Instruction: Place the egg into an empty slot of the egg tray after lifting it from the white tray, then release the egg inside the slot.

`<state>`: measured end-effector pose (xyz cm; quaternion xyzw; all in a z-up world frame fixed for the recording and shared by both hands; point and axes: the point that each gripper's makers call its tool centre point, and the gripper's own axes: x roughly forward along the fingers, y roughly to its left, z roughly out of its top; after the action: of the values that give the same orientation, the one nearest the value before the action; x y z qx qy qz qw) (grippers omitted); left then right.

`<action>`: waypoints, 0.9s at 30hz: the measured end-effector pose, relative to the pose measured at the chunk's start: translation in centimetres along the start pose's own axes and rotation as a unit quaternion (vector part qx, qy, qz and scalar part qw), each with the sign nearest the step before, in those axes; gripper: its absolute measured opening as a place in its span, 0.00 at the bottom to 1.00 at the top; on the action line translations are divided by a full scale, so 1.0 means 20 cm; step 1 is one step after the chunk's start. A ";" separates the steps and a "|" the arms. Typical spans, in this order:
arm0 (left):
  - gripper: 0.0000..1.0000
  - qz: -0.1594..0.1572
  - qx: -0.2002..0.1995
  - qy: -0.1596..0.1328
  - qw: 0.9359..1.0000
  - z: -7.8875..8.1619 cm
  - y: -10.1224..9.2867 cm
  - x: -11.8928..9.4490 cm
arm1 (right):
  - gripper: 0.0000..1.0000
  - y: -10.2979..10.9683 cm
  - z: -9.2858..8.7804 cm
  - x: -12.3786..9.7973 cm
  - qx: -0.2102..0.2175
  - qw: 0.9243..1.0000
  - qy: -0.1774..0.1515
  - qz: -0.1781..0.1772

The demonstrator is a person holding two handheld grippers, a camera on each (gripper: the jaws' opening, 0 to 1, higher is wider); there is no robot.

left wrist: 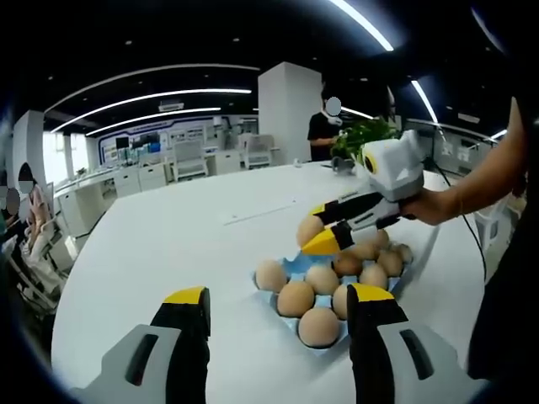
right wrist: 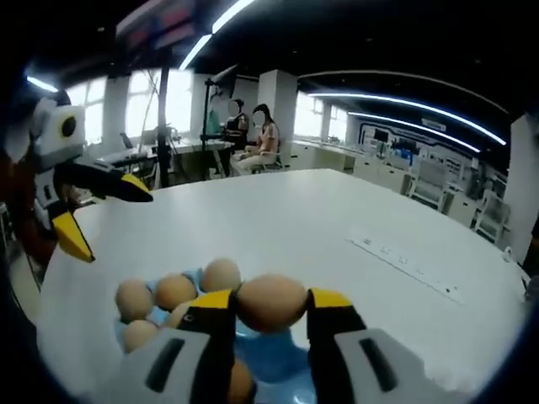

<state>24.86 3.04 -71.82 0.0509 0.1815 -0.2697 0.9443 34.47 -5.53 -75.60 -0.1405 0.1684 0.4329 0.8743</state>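
Left gripper view: the left gripper, nearest, has its yellow-tipped jaws well apart with nothing between them, hanging above the white table; just beyond lies the blue egg tray, near the table's close edge and holding many brown eggs; above the tray's far side the right gripper, gripped by a person's hand, has its jaws clamped on one egg, clear of the tray; farther off, a green plant at the table's far edge, and a person standing by a white pillar.

Right gripper view: the right gripper is closed on the egg, held above the egg tray; other eggs sit in slots to the left; the left gripper hangs open over the table's left edge; a flat strip lies on the table farther right; two people sit beyond the far edge.
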 end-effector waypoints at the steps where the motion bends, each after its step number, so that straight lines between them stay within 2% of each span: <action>1: 0.67 0.002 0.002 0.000 1.000 0.00 0.00 0.00 | 0.33 0.01 -0.01 0.01 0.006 1.000 0.006 0.006; 6: 0.66 0.001 -0.006 -0.003 1.000 0.00 0.00 -0.01 | 0.33 0.04 -0.03 0.05 -0.003 1.000 0.018 0.018; 13: 0.66 0.005 -0.008 -0.001 1.000 -0.01 0.01 -0.02 | 0.34 0.04 -0.05 0.07 0.015 0.999 0.028 0.034; 15: 0.66 0.004 -0.008 -0.002 1.000 -0.01 0.01 -0.02 | 0.34 0.05 -0.06 0.07 0.039 0.998 0.036 0.047; 18: 0.66 0.003 -0.006 -0.002 1.000 -0.01 0.01 -0.01 | 0.34 0.05 -0.07 0.08 0.036 0.996 0.044 0.063; 20: 0.66 0.004 -0.006 -0.003 1.000 0.00 0.01 -0.01 | 0.34 0.06 -0.08 0.08 0.055 0.994 0.048 0.078; 22: 0.66 0.005 -0.005 -0.002 1.000 0.00 0.01 -0.01 | 0.34 0.08 -0.07 0.08 0.026 0.994 0.046 0.098; 27: 0.66 0.005 -0.003 -0.002 1.000 0.00 0.01 -0.01 | 0.34 0.10 -0.08 0.07 0.008 0.989 0.065 0.136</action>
<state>24.84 3.40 -71.67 0.0485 0.1801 -0.2650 0.9460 33.44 -4.06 -77.90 -0.1374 0.2454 0.5367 0.7955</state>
